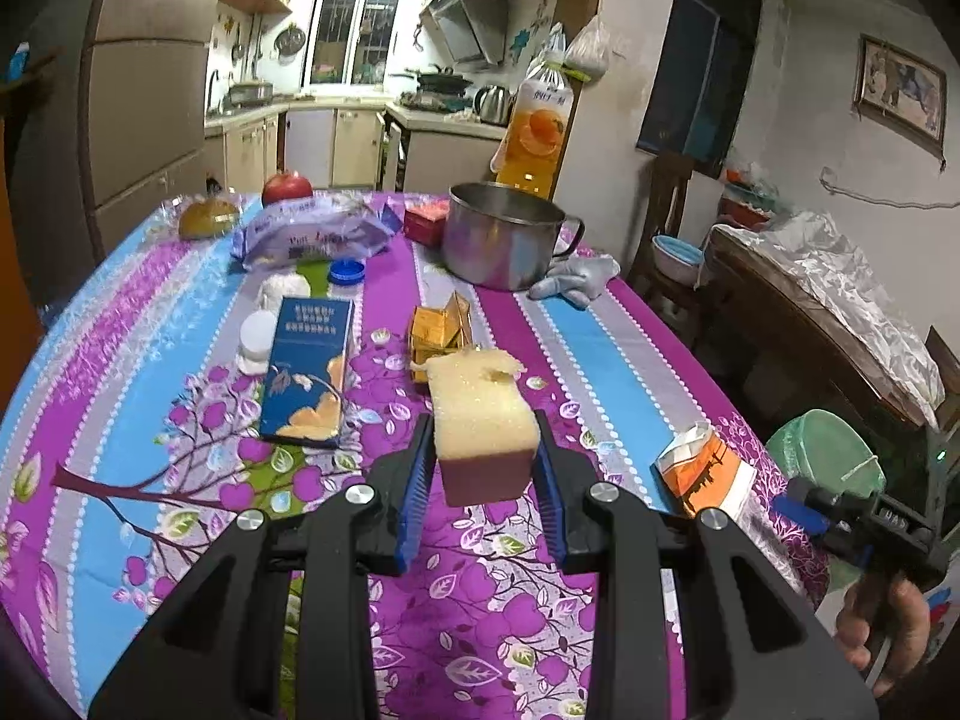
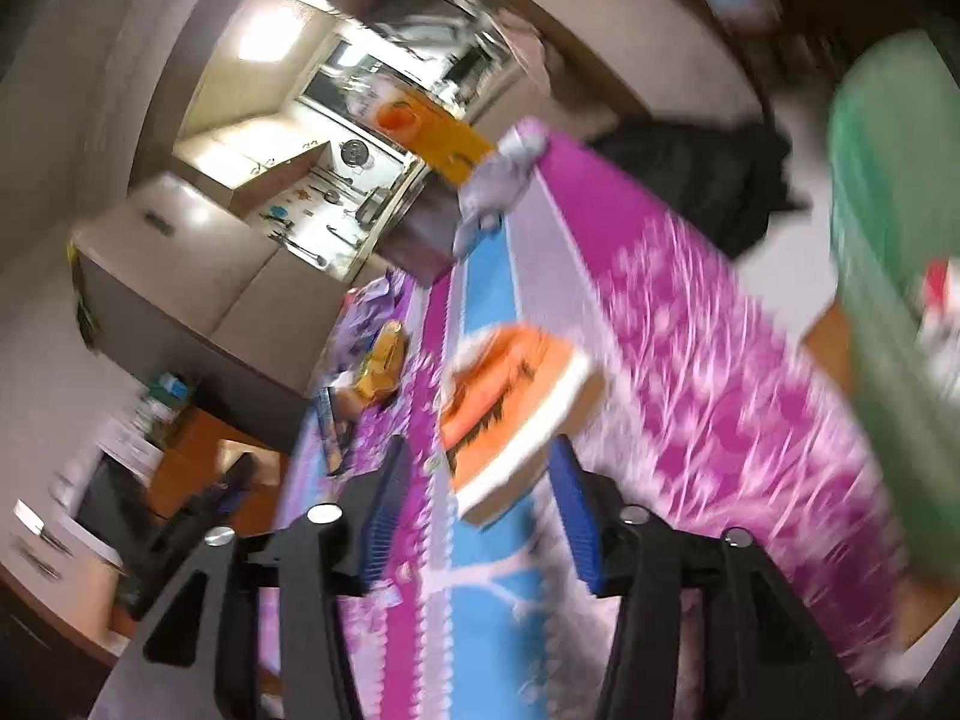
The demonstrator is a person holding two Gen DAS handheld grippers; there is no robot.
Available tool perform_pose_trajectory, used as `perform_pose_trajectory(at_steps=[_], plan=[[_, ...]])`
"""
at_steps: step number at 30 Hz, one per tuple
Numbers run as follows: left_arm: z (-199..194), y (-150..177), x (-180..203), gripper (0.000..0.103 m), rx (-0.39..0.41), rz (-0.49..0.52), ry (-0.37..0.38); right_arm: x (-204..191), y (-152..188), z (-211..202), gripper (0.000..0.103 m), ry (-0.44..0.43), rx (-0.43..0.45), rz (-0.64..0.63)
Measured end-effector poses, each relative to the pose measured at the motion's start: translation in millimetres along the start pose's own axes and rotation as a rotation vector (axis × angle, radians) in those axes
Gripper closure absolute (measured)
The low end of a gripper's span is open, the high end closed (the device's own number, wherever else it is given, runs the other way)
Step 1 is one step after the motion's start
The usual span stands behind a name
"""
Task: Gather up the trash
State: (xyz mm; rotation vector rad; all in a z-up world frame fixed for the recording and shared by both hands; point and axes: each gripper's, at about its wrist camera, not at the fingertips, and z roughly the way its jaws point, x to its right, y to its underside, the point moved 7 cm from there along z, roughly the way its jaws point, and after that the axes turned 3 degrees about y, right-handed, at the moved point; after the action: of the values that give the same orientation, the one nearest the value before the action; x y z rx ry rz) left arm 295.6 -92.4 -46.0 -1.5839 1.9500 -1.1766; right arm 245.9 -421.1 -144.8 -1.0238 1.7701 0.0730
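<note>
Here — sponge point(image 1: 485, 420) between left tongs point(image 1: 485, 462)

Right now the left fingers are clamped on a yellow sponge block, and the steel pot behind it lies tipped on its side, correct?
Not quite. The left wrist view shows the steel pot standing upright on the tablecloth, open mouth up. The rest holds: the left fingers are clamped on the yellow sponge block.

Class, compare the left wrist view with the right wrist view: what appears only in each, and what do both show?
Only the left wrist view shows the left tongs clamping a yellow sponge, plus the steel pot and red apple.

Only the right wrist view, badly blurred, shows the right tongs around the orange carton; contact is unclear.

Both show that carton, the floral tablecloth, the juice bottle and the green bin.
</note>
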Motion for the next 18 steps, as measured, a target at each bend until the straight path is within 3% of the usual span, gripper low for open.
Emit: perform_pose_trajectory(at_steps=[2, 4, 10, 12, 14, 18], plan=[[2.2, 2.3, 4.0, 0.073, -0.004, 0.008, 0.006, 0.5, 7.1, 10.5, 0.065, -0.014, -0.026, 0.03], [1.0, 3.7, 8.1, 0.073, -0.004, 0.014, 0.012, -6.3, 12.2, 15.9, 0.067, 0.026, -0.029, -0.024], [0.8, 3.9, 4.4, 0.073, -0.004, 0.011, 0.003, -31.4, -1.0, 3.6, 0.072, 0.34, 0.085, -0.358], [2.2, 4.6, 3.8, 0.073, -0.011, 0.017, 0.006, -35.1, -11.3, 9.8, 0.058, 0.335, 0.013, -0.428], [3.9, 5.3, 5.3, 0.073, -0.017, 0.014, 0.021, -35.4, -28.6, 25.2, 0.033, 0.352, -0.071, -0.495], [6.6, 6.2, 9.4, 0.073, -0.025, 0.015, 0.053, -27.1, -55.2, 64.7, 0.025, 0.368, -0.274, -0.624]])
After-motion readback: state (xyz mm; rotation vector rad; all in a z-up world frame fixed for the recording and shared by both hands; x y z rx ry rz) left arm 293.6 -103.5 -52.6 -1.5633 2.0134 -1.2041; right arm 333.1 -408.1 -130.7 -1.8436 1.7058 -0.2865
